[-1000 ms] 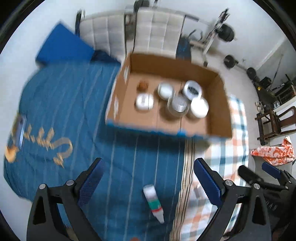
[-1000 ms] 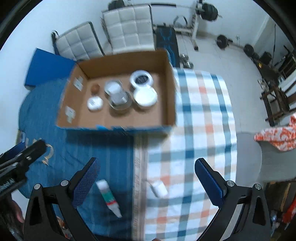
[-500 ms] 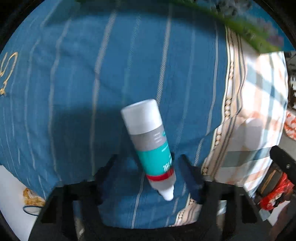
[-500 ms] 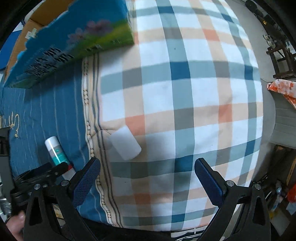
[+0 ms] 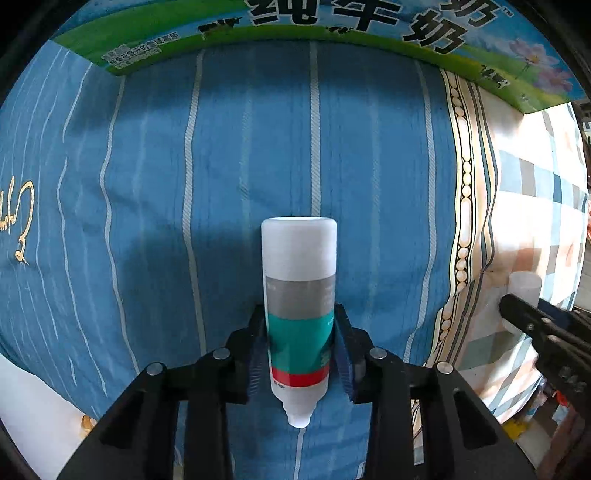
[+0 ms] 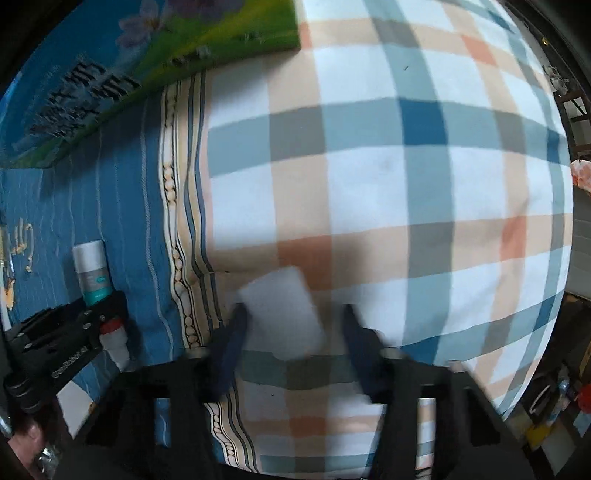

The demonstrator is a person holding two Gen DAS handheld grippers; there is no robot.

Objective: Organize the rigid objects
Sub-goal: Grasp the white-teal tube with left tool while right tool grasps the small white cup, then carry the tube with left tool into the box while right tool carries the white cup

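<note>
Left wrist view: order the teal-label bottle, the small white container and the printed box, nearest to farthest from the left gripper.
1. Teal-label bottle, clamped in the left gripper.
2. Small white container, right, on plaid cloth.
3. Printed box, along the top.

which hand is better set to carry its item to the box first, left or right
Left, probably. The left claw already has its pads pressed on the bottle, so it could lift now. The right claw is closing around the white cap, blurred, with a gap showing on one side.
</note>
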